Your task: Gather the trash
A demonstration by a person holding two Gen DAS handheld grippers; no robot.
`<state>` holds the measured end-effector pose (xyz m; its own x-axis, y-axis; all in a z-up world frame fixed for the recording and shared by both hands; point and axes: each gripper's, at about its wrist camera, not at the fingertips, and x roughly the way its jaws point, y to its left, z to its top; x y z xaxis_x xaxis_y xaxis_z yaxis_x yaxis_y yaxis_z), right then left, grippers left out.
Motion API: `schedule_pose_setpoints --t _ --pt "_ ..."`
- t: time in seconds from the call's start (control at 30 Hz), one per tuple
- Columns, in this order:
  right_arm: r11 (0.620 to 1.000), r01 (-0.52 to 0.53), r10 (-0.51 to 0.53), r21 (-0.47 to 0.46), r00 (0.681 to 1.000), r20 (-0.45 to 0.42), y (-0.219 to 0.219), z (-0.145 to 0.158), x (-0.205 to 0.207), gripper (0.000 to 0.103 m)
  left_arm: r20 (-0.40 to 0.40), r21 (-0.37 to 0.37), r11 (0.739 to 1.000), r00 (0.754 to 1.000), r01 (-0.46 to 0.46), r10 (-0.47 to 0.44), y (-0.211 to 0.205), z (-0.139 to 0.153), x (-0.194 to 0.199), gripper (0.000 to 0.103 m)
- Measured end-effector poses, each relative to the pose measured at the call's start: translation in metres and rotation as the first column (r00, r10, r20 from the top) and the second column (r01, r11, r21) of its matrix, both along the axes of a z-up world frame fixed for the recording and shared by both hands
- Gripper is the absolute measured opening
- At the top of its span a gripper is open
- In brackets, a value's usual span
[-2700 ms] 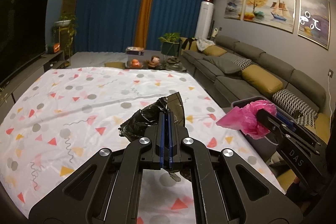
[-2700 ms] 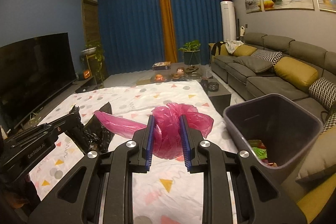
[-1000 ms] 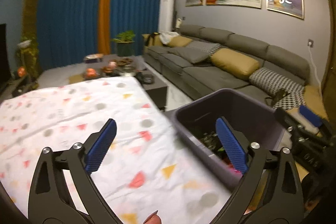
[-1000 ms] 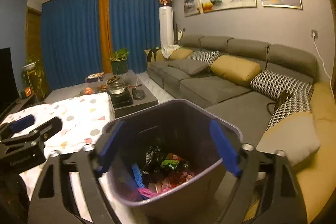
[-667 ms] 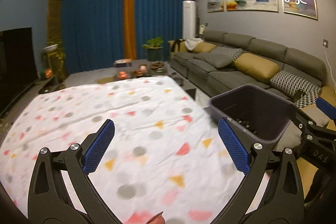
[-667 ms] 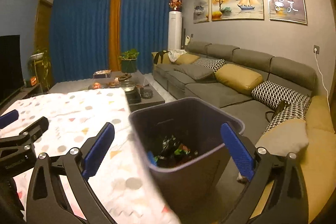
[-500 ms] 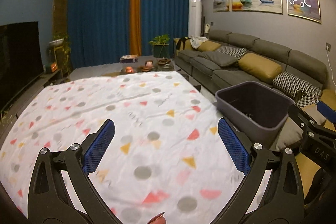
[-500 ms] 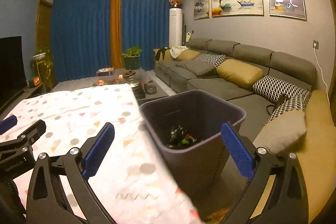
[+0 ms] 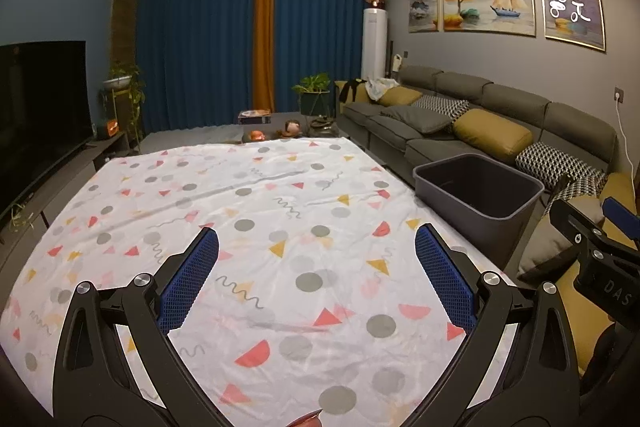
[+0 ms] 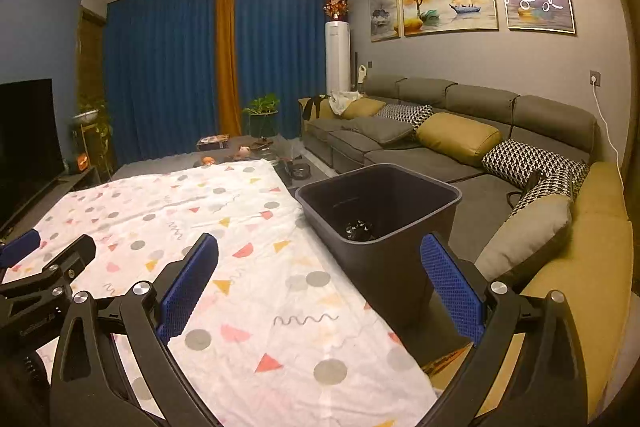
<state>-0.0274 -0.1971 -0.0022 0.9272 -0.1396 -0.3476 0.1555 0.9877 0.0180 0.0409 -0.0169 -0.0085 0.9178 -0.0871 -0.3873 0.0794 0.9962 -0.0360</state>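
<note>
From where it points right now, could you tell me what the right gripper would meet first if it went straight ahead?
Probably the patterned tablecloth: the open right gripper tilts slightly down over it, with nothing between. The dark bin stands just right of that line; depth is uncertain.

The dark grey trash bin (image 10: 384, 227) stands upright on the floor, open at the top, just beside the right edge of the counter (image 10: 256, 267) with its patterned cloth, between the counter and the sofa (image 10: 460, 131). It is rectangular with rounded corners and tapers toward the bottom. Its rim sits at about the level of the cloth. Deep inside, a crumpled black piece of trash (image 10: 360, 229) shows against the far wall; the rest of the contents are hidden.
</note>
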Motion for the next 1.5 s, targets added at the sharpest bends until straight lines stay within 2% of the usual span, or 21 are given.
schedule_pose_setpoints --t 0.47,1.5 --pt "0.999 -0.017 0.018 -0.036 0.999 0.029 0.013 0.009 -0.020 0.097 -0.001 -0.033 0.999 1.000 0.004 -0.004 0.011 0.005 -0.014 0.097" --pt "0.999 -0.029 0.031 -0.030 0.999 0.043 0.020 0.014 -0.022 0.097 0.001 -0.048 0.999 1.000 0.025 -0.025 0.015 0.007 -0.016 0.097"
